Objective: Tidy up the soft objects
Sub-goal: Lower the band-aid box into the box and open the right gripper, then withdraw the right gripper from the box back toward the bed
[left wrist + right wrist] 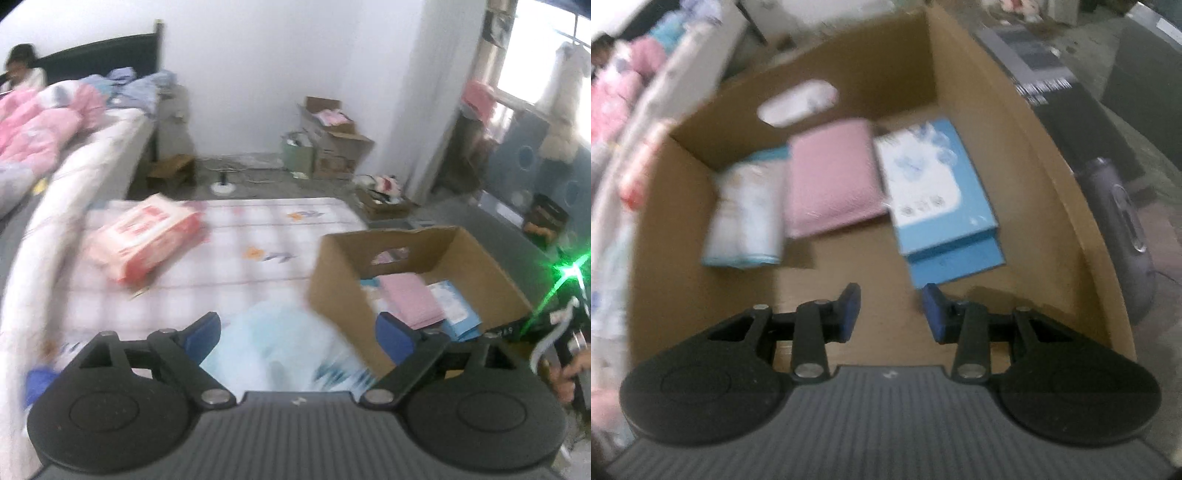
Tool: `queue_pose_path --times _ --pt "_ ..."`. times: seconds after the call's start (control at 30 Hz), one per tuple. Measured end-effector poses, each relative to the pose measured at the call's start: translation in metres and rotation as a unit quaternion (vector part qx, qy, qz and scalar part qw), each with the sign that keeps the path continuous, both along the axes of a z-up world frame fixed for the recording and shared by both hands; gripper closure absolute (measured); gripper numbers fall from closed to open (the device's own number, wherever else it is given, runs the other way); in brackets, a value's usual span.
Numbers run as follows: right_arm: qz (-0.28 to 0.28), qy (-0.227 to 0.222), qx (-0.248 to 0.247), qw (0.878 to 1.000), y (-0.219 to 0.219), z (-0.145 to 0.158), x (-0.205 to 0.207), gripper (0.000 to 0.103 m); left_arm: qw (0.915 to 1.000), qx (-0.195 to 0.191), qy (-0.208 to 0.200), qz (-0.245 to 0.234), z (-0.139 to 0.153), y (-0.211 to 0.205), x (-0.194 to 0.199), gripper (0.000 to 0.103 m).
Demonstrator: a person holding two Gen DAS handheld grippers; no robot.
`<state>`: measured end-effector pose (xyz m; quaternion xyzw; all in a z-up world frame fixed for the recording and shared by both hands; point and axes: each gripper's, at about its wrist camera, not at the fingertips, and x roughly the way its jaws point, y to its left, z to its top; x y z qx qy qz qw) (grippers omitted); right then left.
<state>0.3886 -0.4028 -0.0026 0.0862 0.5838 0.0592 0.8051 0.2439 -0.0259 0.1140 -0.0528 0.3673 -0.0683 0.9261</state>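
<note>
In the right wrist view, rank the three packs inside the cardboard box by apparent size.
1. Blue-and-white pack, largest.
2. Pink pack and pale blue-edged pack look alike; blur prevents ranking them.

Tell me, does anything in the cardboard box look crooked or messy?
A little. In the cardboard box, the blue pack lies slanted, one corner resting on the pink pack. The pale pack sits tilted too. Nothing looks torn or spilled.

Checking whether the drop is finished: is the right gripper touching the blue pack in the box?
Apart. The right wrist view shows the right gripper open and empty, with bare box floor between its pads and the blue pack.
</note>
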Motion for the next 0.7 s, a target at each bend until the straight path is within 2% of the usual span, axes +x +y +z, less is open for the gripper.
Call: queue_pose_path --times 0.13,0.27,0.4,0.53,0.7 --pt "-0.003 0.022 -0.037 0.999 0.003 -0.027 0.019 0.065 0.9993 0.002 -0.002 0.037 -0.012 0.034 -0.033 0.009" --pt "0.009 0.002 -0.069 0.998 0.015 -0.031 0.028 0.065 0.9976 -0.001 0.005 0.069 -0.027 0.063 -0.062 0.008" --pt "-0.003 -0.01 -0.069 0.998 0.02 -0.032 0.034 0.065 0.9948 0.01 0.021 0.099 -0.046 0.083 -0.085 0.008" --pt "-0.019 -0.026 -0.054 0.998 0.019 -0.03 0.035 0.065 0.9924 -0.011 0.039 0.117 -0.062 0.101 -0.107 0.008" --pt "-0.044 -0.035 -0.047 0.997 0.01 -0.015 0.024 0.059 0.9906 -0.008 0.026 0.134 -0.066 0.114 -0.134 0.008"
